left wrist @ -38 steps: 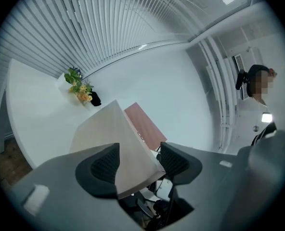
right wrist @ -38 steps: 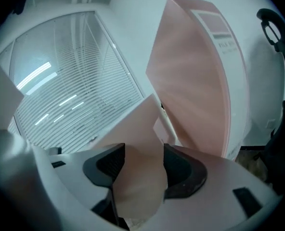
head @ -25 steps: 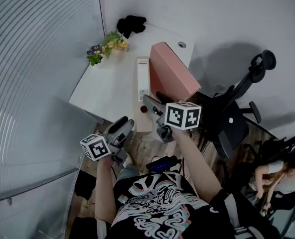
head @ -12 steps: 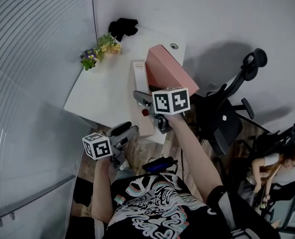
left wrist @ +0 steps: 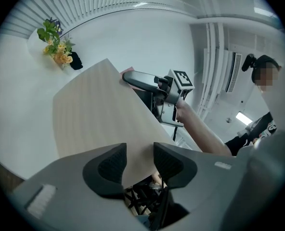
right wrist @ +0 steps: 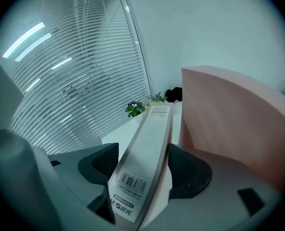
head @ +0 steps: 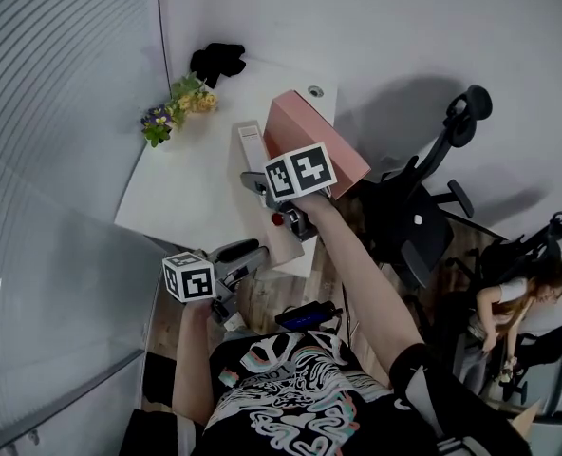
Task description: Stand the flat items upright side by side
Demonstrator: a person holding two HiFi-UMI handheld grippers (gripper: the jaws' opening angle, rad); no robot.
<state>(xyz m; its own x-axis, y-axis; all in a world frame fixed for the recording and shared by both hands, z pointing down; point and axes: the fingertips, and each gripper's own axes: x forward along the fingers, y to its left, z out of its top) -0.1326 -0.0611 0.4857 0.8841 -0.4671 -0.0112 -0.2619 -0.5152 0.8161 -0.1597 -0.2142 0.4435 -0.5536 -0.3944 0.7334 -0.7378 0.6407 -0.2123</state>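
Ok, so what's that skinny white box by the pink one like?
It is a thin white file box, cardboard by the look. Its narrow spine has printed lettering at the far end and a barcode label at the near end. It stands on its long edge on the white desk, spine up, close beside the pink box. The right gripper straddles its near end. The gripper's jaws have just been opening, and a gap shows at one pad, so the box is not squeezed.

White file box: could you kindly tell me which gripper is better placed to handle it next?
Right, probably. The right gripper, jaws just opening, straddles the white file box beside the pink box; the left gripper, empty, jaws just closing, sits off the desk edge.
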